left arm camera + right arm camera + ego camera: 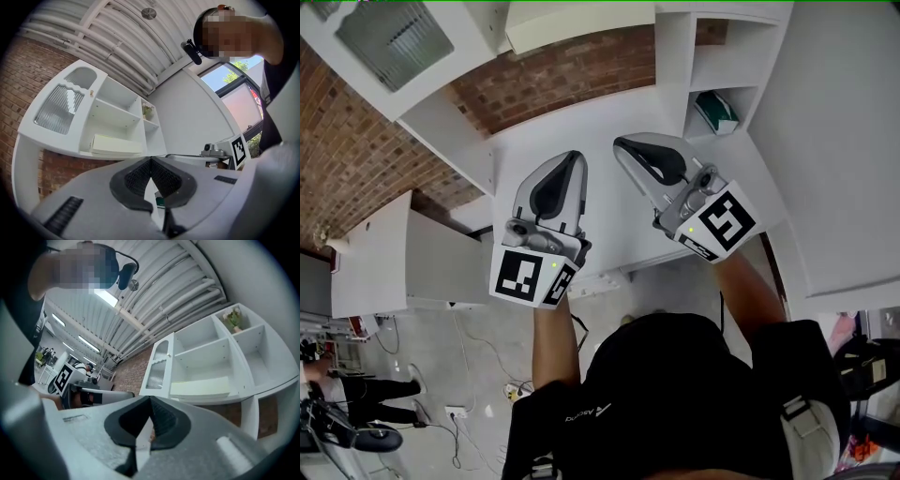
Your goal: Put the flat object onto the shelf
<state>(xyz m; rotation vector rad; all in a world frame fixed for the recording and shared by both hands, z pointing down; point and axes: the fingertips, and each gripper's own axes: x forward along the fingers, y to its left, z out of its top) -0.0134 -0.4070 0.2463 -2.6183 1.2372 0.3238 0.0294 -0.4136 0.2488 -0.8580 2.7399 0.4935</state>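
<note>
The flat object (579, 23) is a pale cream slab lying on the lowest wide shelf of the white wall unit (675, 56). It also shows in the left gripper view as the flat object (117, 144) and in the right gripper view as the flat object (201, 387). Both grippers are held over the white desk (609, 211), apart from the slab and pointing up at the shelves. My left gripper (572, 155) (150, 161) is shut with nothing between its pads. Beside it, my right gripper (623, 142) (150, 401) is also shut and empty.
A green and white item (719, 112) lies in a small cubby at the unit's right. A small plant (233, 318) stands in the top right cubby. A glass-fronted cabinet door (394, 33) is at the left, with a brick wall (553, 80) behind.
</note>
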